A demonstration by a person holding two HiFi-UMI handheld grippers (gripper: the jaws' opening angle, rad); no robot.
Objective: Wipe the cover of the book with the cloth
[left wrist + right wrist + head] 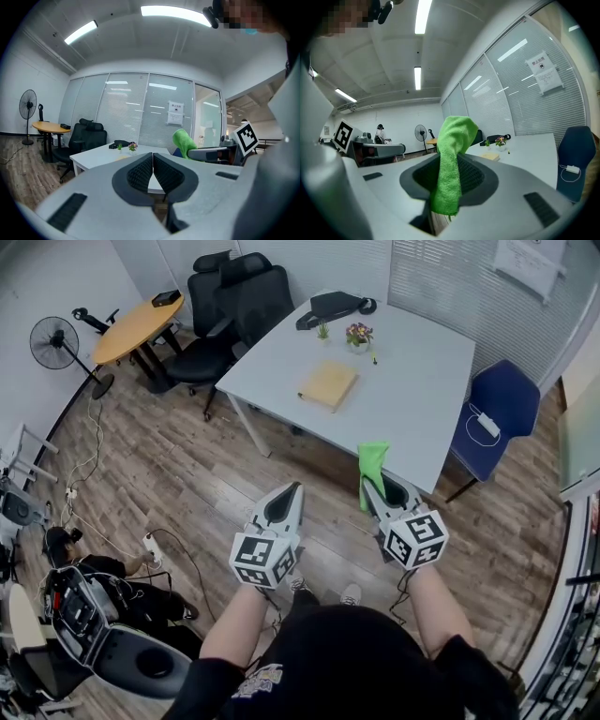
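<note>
A tan book (329, 384) lies closed on the white table (412, 399), well ahead of both grippers; it shows small in the right gripper view as the book (491, 156). My right gripper (368, 483) is shut on a green cloth (372, 465), which drapes over its jaws as the cloth (451, 164). My left gripper (297, 488) is shut with nothing between its pads (153, 169). Both grippers hang over the wooden floor, short of the table's near edge. The cloth (183, 142) and right gripper also show at the right of the left gripper view.
On the table's far side stand a small flower pot (358, 336), a tiny plant (322, 331) and a black bag (334, 306). Black office chairs (230, 310) sit at the table's left, a blue chair (497, 413) at its right. A fan (58, 345) and round wooden table (136, 327) stand far left.
</note>
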